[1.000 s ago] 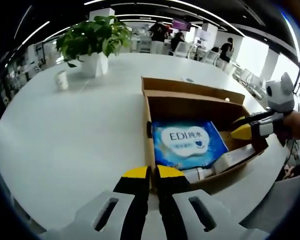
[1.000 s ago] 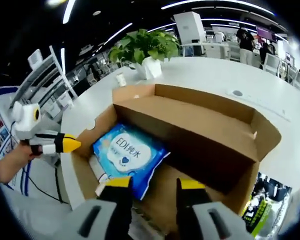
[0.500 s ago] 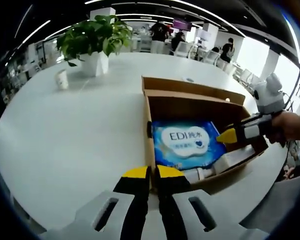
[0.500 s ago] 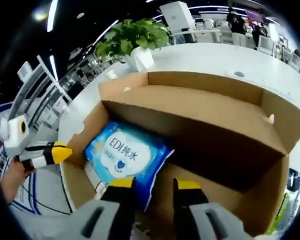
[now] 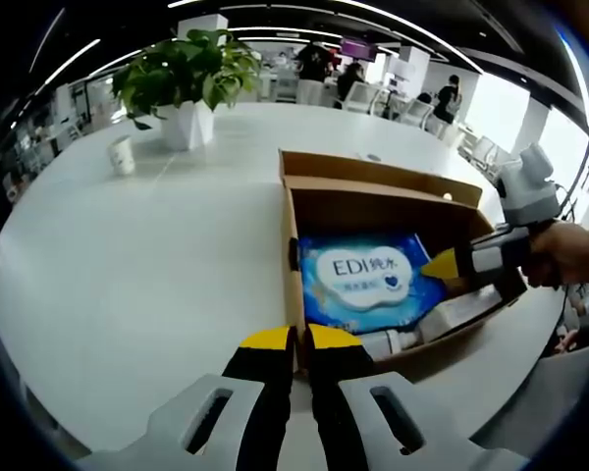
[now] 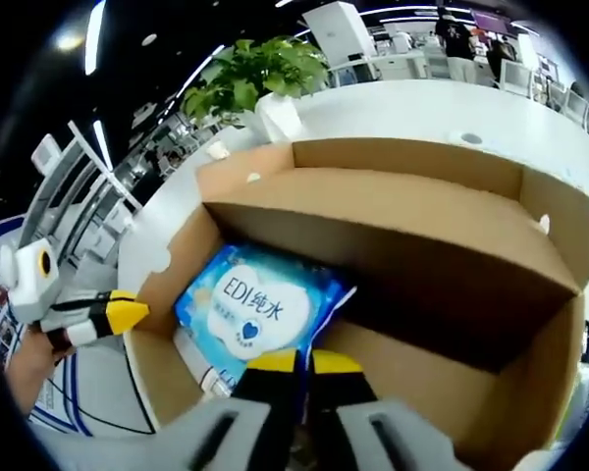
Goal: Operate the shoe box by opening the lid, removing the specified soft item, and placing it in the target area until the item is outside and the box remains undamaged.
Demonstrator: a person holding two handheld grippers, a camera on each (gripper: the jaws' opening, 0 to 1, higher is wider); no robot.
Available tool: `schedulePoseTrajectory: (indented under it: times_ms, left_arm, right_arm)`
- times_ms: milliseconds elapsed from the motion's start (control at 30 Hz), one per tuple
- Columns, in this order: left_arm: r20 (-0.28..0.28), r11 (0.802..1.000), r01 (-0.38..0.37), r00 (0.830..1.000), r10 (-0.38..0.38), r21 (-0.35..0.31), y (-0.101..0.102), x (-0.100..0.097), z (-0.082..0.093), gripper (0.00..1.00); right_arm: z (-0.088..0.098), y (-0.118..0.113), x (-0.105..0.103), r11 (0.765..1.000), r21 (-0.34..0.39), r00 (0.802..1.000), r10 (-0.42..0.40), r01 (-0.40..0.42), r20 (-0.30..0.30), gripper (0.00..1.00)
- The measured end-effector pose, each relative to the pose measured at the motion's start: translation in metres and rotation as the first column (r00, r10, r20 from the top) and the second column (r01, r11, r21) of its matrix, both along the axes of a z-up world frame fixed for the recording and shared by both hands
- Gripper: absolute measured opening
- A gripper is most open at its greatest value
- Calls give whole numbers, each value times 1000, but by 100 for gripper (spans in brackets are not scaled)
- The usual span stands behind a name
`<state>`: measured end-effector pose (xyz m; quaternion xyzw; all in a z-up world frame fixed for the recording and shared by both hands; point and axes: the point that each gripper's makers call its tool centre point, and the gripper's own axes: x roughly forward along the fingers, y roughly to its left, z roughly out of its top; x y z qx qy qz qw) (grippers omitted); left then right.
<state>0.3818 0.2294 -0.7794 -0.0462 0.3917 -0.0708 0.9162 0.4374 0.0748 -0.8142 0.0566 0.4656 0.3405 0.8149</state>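
- Paper cup (image 5: 122,155) and one potted plant (image 5: 184,83) at far left of a white counter (image 5: 128,265), well apart from the work and likely just bystanders.
- Left gripper (image 5: 291,341) parked low at the near edge of the shoe box (image 5: 373,191), yellow-tipped jaws drawn nearly together, gripping nothing; apparently kept close to steady the carton.
- One shoe box, lid already swung open and standing behind the cavity, cardboard looking sound.
- One blue soft pack (image 5: 368,280) lying flat inside on the box floor, label up, not yet lifted out; pale tube-like items (image 5: 442,319) just beside it along the near wall, count unclear.
- Right gripper (image 5: 440,265) reaching over the right wall, yellow tip at the pack's right edge; contact cannot be told.
- Same right gripper (image 6: 293,362) from its own camera: jaws closed to a slim gap at the corner of the soft pack (image 6: 255,312), seemingly pinching the wrapper, though a firm hold cannot be confirmed.
- Left gripper (image 6: 130,313) outside the box's left wall.
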Motion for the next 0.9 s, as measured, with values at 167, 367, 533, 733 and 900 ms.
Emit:
schedulePoseTrajectory:
  times_ms: [167,367,533,733,900]
  left_arm:
    - [0,1000,-2,1000,2,0,0,0,0,2]
    - [0,1000,0,1000,0,0,0,0,0,2]
    - [-1,1000,2,1000,-2,1,-1,-1,0,2]
    - [0,1000,-2,1000,2,-2,-1,-1,1,2]
    - [3,1000,-10,1000,10,-7,-1,-1,1,2]
  right_arm:
    - [11,2,1,999,29,999,-40,40,-3,0]
    - [17,4,2,999,25,999,-37,37,21,0]
    - [26,7,2,999,19,999,-28,27,38,0]
    - [38,9,-1,999,38,999,-23,21,33,0]
    - [46,14,-3,999,48,999,-8,6,35,0]
